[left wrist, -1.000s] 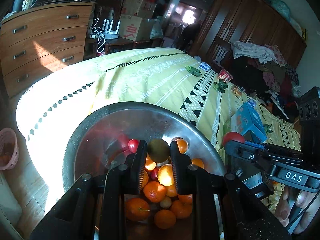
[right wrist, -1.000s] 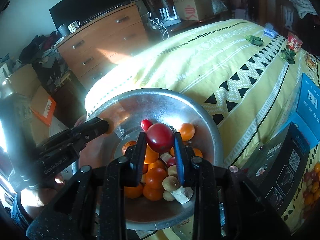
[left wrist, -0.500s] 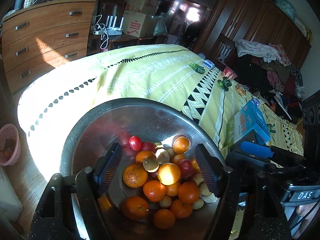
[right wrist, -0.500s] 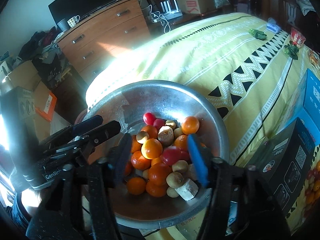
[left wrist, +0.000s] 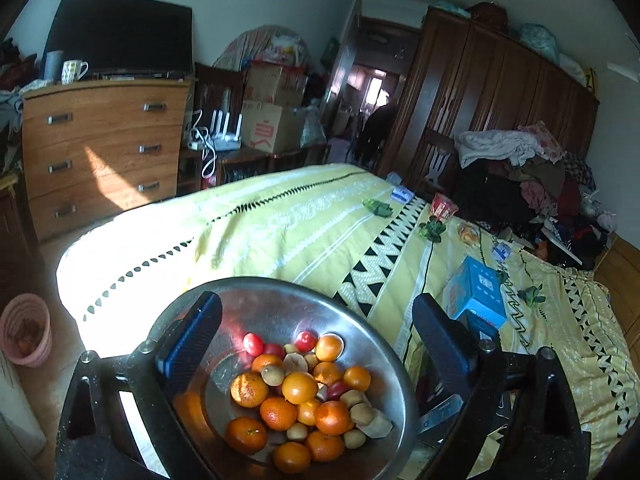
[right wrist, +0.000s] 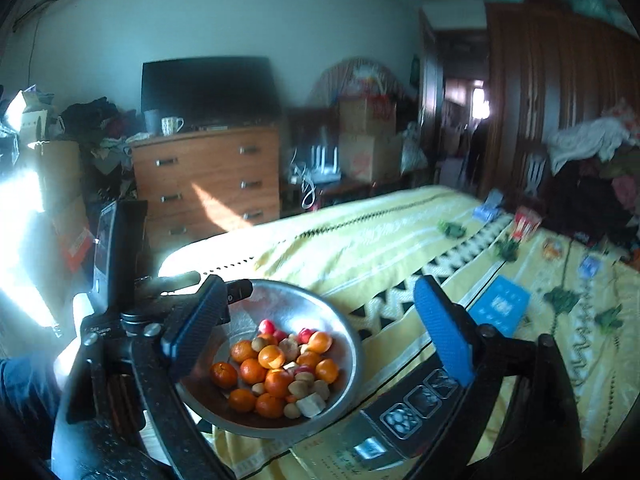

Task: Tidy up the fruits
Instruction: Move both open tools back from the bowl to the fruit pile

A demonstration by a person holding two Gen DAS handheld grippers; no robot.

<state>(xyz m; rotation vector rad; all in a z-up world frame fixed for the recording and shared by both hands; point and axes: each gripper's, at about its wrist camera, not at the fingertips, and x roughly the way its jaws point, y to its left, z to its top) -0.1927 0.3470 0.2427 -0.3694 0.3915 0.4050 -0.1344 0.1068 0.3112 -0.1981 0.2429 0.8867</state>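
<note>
Left wrist: one bowl (left wrist: pixel 372 332), three tomatoes (left wrist: pixel 253 343).

In front of me is a big bed (left wrist: pixel 304 232) with a yellow cover that has white stripes and black triangles on it. A round metal bowl (left wrist: pixel 280 292) sits on the near end of the bed, close to the edge. It is full of little oranges (left wrist: pixel 298 388), a few red fruits (left wrist: pixel 253 343) and small brown ones. Just beside the bowl, on my right, lies a dark box (right wrist: pixel 404 416) with small pictures on it. A blue box (left wrist: pixel 476 292) lies near it, farther up the bed. Small green leafy bits (left wrist: pixel 378 208) and a red packet (left wrist: pixel 444 206) lie far up the cover, well apart from the bowl.
</note>
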